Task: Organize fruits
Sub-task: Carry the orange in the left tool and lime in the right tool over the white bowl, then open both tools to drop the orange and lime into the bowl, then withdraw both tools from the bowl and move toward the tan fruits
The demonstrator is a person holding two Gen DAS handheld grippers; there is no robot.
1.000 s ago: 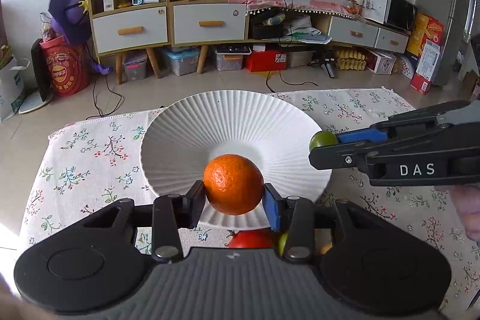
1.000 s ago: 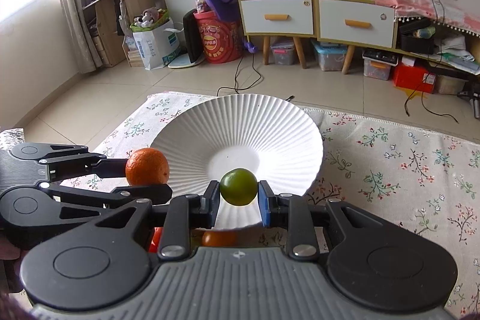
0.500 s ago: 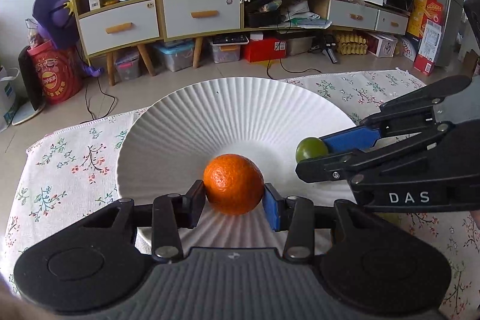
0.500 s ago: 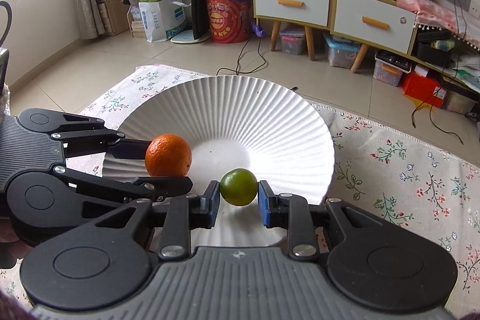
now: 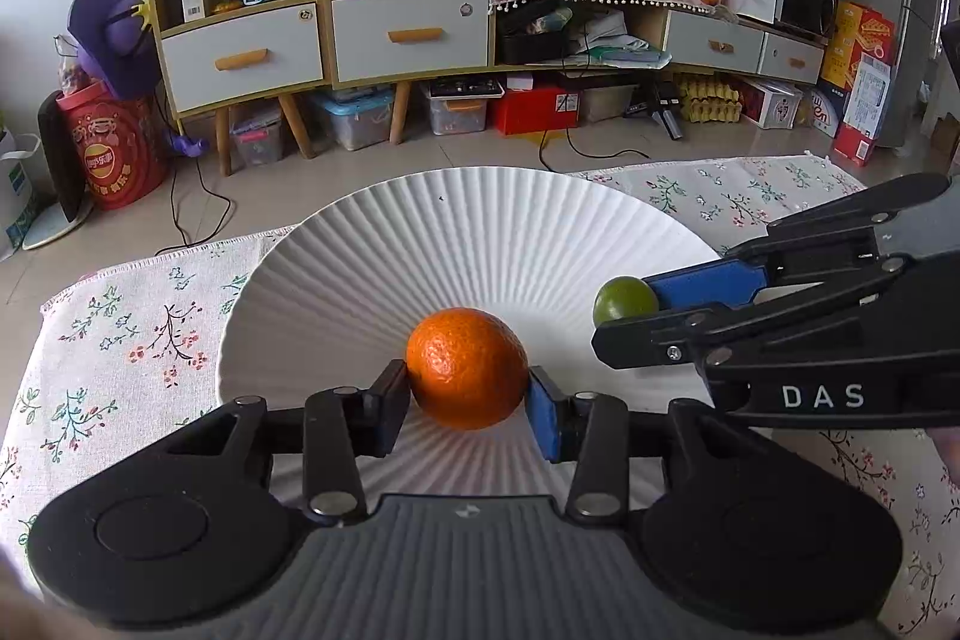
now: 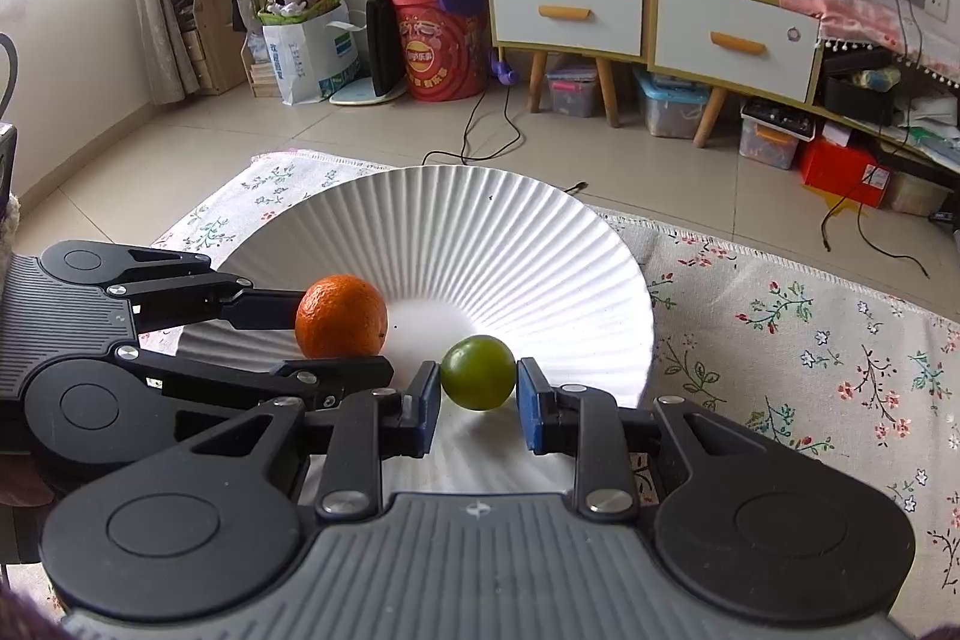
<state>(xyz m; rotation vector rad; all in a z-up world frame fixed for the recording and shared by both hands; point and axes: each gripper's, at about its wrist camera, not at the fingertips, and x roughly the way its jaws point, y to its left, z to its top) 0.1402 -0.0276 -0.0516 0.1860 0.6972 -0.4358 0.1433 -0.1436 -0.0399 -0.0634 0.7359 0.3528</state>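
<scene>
A white ribbed plate (image 5: 480,232) (image 6: 480,232) sits on the flowered cloth. My left gripper (image 5: 467,397) is shut on an orange (image 5: 467,367) and holds it over the plate's near side; the orange also shows in the right wrist view (image 6: 341,316). My right gripper (image 6: 476,394) is over the plate's near right part with a green lime (image 6: 478,371) between its pads; a narrow gap shows beside the right pad. In the left wrist view the lime (image 5: 624,299) sits at the right gripper's tip.
The flowered tablecloth (image 6: 810,340) covers the table around the plate. Beyond the table edge are tiled floor, wooden cabinets (image 5: 324,34), a red bucket (image 6: 441,52), storage boxes and cables.
Both grippers have moved forward and down over the plate with their fruits. The right gripper's pads have parted slightly around the lime.
</scene>
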